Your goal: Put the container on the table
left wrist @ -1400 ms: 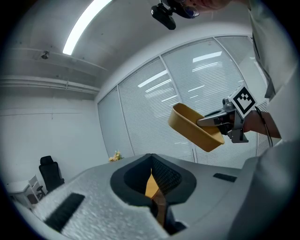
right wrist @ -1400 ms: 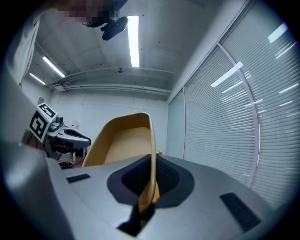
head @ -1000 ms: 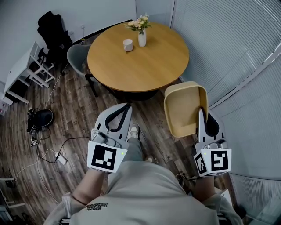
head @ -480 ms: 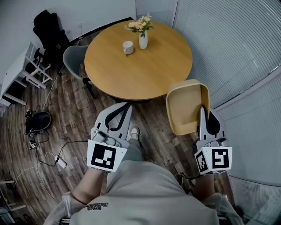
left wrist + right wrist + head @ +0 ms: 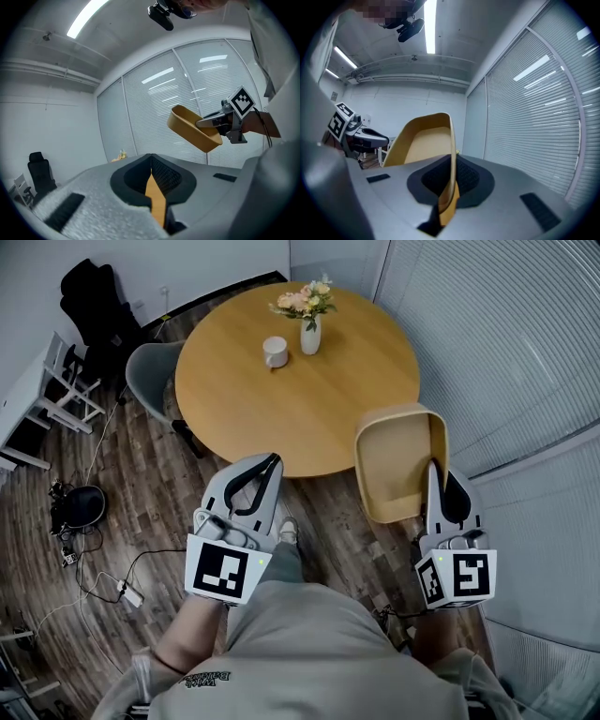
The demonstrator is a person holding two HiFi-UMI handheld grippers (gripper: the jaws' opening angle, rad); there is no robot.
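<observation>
"Where is the container (image 5: 394, 463)? On the table yet?"

"No. It hangs in the air at the person's right, above the wooden floor (image 5: 141, 484), just beside the near edge of the round wooden table (image 5: 328, 404). From the head view its far left corner overlaps the tabletop's rim; I can't tell whether they touch."

"What holds it?"

"The right gripper (image 5: 433, 471). Its two jaws are pressed onto the container's right side wall, one inside and one outside, with the thin tan wall pinched between them. The right gripper view shows that wall standing edge-on in the jaws, and the tray's hollow opens to the left of it."

"Is it level?"

"It is tilted, with the open side facing up towards the person's head. It looks empty inside."

"And the other one?"

"The left gripper (image 5: 272, 461) is over the floor at the table's near edge, well apart from the container. Its jaws meet at the tips and nothing is in them."

"Anything on the table?"

"A white cup (image 5: 275, 351) and, just beside it, a white vase (image 5: 310, 336) with pale flowers (image 5: 305, 302), both at the far side. A grey chair (image 5: 150, 367) stands at the table's left, and window blinds (image 5: 506, 343) run along the right."
</observation>
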